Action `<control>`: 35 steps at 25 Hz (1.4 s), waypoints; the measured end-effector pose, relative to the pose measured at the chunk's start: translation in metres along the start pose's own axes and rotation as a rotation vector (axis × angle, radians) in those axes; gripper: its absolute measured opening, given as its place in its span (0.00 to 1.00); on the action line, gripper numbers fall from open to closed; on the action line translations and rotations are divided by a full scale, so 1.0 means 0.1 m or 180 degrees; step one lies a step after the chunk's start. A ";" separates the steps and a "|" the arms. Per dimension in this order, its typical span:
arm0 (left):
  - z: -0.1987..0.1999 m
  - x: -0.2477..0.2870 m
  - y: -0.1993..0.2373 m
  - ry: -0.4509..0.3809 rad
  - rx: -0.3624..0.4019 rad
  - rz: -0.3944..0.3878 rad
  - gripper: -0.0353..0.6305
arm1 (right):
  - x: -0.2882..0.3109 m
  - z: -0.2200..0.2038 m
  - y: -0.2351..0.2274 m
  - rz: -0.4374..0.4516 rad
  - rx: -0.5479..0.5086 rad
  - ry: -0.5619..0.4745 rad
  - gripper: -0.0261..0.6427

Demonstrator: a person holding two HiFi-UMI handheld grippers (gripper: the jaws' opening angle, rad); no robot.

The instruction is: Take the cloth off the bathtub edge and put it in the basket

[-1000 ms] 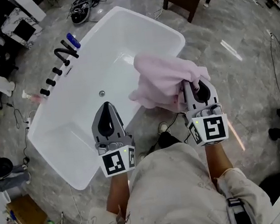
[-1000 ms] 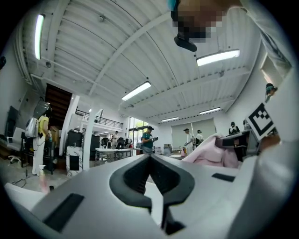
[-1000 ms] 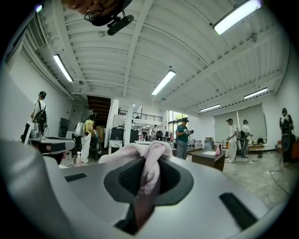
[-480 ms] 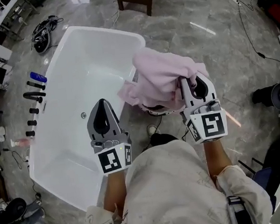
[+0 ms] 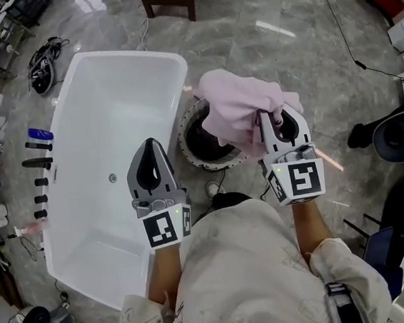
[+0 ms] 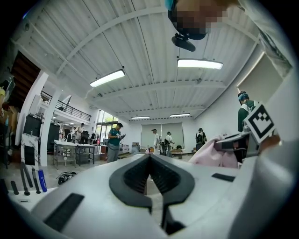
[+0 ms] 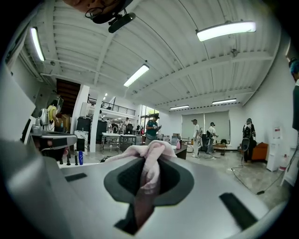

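We hold the pink cloth (image 5: 233,104) in our right gripper (image 5: 272,122). Its fingers are shut tight on a fold of the cloth. In the right gripper view the cloth fills the gap between them. The cloth hangs in the air near the middle of the head view, partly over the round dark basket (image 5: 193,149). The basket stands on the grey floor (image 5: 299,61), just beside the white bathtub (image 5: 119,94) at the left of the frame. Our left gripper (image 5: 150,148) is above the bathtub, left of the basket. Its 2 fingers are closed together with nothing between them.
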State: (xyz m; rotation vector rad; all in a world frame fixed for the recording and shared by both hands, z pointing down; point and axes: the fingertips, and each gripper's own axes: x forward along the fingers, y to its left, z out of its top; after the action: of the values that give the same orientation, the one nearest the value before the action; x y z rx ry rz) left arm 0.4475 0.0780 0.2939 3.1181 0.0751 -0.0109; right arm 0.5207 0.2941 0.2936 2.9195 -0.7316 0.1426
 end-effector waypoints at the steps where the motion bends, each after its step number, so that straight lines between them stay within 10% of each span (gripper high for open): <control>1: -0.01 0.02 0.00 0.0003 0.0001 -0.0004 0.06 | 0.00 -0.03 -0.03 -0.0019 0.0005 0.0013 0.08; 14: -0.12 0.07 -0.07 0.0072 -0.0008 0.0002 0.06 | 0.12 -0.49 -0.06 -0.0024 -0.0011 0.0355 0.08; 35: -0.28 -0.19 0.06 0.0210 0.0006 0.0260 0.06 | 0.44 -2.41 0.38 0.0249 0.0289 0.1635 0.08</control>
State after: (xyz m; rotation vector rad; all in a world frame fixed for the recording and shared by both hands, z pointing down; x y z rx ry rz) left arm 0.4287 0.0721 0.3225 3.1204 -0.0513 0.0933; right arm 0.5273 0.2762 0.5412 2.7397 -0.7570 0.9114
